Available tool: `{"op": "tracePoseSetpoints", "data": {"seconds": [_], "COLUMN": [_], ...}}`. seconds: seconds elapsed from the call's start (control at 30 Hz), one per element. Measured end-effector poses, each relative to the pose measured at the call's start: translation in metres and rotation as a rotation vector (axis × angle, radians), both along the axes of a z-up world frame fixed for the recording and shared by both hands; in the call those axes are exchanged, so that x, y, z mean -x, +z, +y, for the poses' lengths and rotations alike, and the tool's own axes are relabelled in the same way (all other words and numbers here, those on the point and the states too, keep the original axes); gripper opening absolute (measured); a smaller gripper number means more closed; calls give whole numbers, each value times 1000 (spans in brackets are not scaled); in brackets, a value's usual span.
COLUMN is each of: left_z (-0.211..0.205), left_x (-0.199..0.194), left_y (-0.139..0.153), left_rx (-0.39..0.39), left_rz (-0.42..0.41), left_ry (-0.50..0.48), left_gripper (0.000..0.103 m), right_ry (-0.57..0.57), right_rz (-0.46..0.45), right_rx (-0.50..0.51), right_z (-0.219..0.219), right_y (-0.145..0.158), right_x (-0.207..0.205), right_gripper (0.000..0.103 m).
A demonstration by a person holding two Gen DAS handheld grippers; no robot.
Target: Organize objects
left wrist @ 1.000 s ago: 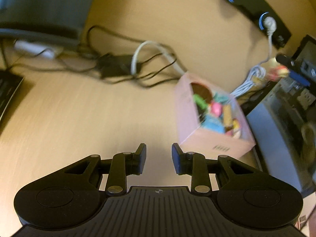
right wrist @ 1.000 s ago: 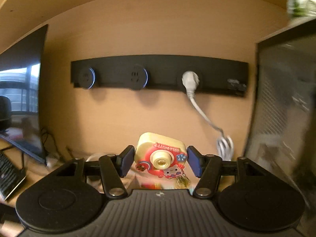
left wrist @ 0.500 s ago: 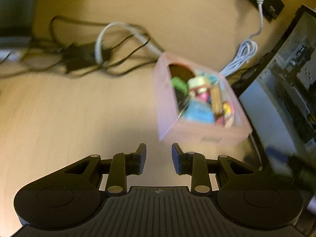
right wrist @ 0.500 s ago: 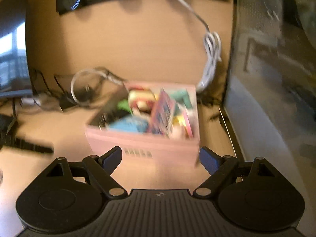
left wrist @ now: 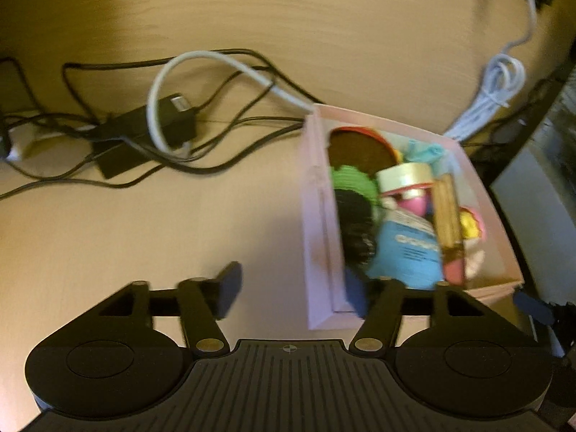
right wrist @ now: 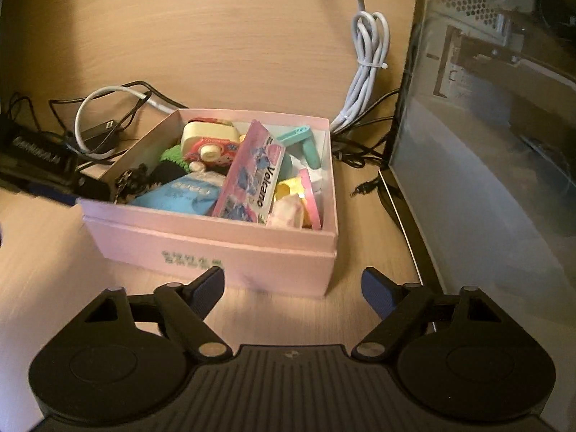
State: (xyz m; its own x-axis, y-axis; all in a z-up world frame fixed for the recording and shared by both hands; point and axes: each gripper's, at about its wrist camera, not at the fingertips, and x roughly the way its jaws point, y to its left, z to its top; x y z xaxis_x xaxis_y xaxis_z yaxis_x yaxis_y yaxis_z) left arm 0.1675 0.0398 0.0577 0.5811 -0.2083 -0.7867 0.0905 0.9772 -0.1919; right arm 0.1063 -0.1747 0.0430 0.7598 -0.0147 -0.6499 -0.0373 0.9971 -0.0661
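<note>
The pink box [right wrist: 230, 252] sits on the wooden table [right wrist: 223, 46], open-topped and crowded to its rim. Inside, a cream and red toy camera [right wrist: 210, 142] lies toward the far left corner, a pink packet [right wrist: 255, 176] leans upright through the middle, a blue pouch [right wrist: 183, 192] lies against the near wall, and a teal piece [right wrist: 306, 142] rests by the far right wall.

The right gripper [right wrist: 293, 286] hangs just in front of the box's near right corner. Its jaws have just been closing, yet they stand apart with nothing between them; the left pad is over the near wall, the right pad over bare table beside the corner.

The left gripper [left wrist: 293, 286] comes at the box's left side. Its jaws have just been opening and now straddle the near end of the left wall [left wrist: 320, 216]: one pad outside over bare table, the other in over the contents. The view is blurred, and no pad is seen pressing on the wall.

Open table lies to the left of the box. Behind it a tangle of black cables [left wrist: 216, 115] and a white cable loop [left wrist: 162, 82] reach its far left corner. To the right, a coiled white cord [right wrist: 367, 68] and the computer case [right wrist: 486, 144] leave a narrow strip of table.
</note>
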Motion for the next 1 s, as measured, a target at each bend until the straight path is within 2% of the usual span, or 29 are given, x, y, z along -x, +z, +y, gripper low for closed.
{"op": "tracePoseSetpoints", "data": {"seconds": [0.1, 0.17, 0.3, 0.43, 0.7, 0.87, 1.0], "left_z": [17, 28, 46, 42, 40, 45, 52], "left_x": [3, 0, -12, -12, -12, 18, 57], "left_y": [-1, -5, -10, -10, -8, 12, 24], "left_rx": [4, -6, 30, 2, 14, 39, 32], "left_rz": [3, -6, -4, -21, -18, -105, -182], "left_ry": [59, 98, 115, 96, 95, 109, 106], "left_gripper": [91, 96, 101, 101, 99, 99, 99], "right_ry": [36, 47, 76, 80, 50, 5, -33], "right_rz": [12, 8, 4, 7, 4, 3, -13], "right_rx": [-20, -13, 1, 15, 60, 98, 106], "right_z": [9, 14, 33, 39, 37, 30, 21], "right_y": [-1, -2, -3, -5, 0, 3, 2], "right_x": [-14, -15, -23, -25, -23, -21, -15], "right_gripper": [71, 71, 72, 73, 73, 73, 73]}}
